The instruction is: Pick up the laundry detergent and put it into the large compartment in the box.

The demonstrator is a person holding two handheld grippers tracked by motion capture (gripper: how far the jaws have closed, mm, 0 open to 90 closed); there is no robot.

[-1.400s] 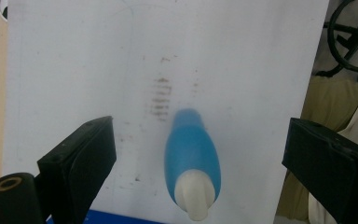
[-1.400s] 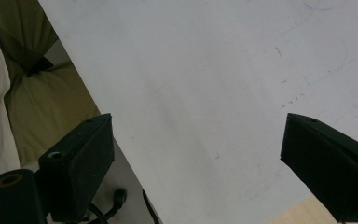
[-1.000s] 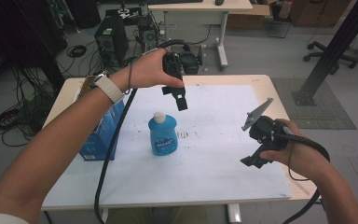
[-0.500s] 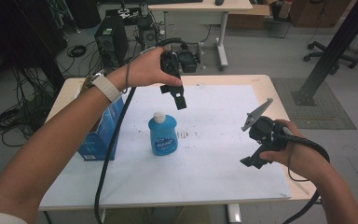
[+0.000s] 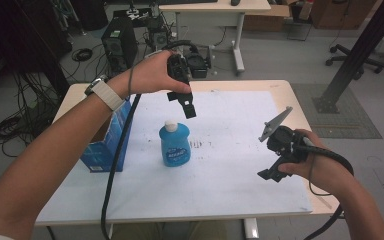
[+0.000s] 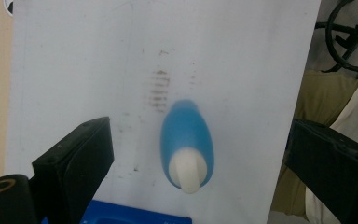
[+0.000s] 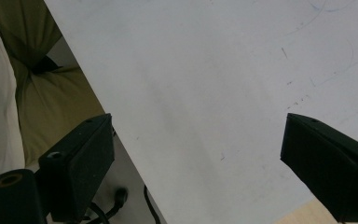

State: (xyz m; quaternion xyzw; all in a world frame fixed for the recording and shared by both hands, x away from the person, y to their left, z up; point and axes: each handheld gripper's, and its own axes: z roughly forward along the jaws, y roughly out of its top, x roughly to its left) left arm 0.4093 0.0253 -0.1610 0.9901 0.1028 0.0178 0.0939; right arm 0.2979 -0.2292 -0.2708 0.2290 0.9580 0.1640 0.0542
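Left gripper (image 5: 189, 109) hangs just above the blue bottle (image 5: 174, 145), mid-table beside the box (image 5: 111, 145), jaws wide, empty. Drop straight, centre the white cap (image 6: 187, 173) btwn jaws, close gently. Right gripper (image 5: 275, 167) wide open, empty.

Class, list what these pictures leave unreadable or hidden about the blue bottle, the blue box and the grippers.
- Blue bottle: label print too small in the high view; blurred in the left gripper view.
- Blue box: contents hidden by the forearm; cut off at the left gripper view's bottom edge.
- Right gripper: jaw tips hidden behind its body, high view.
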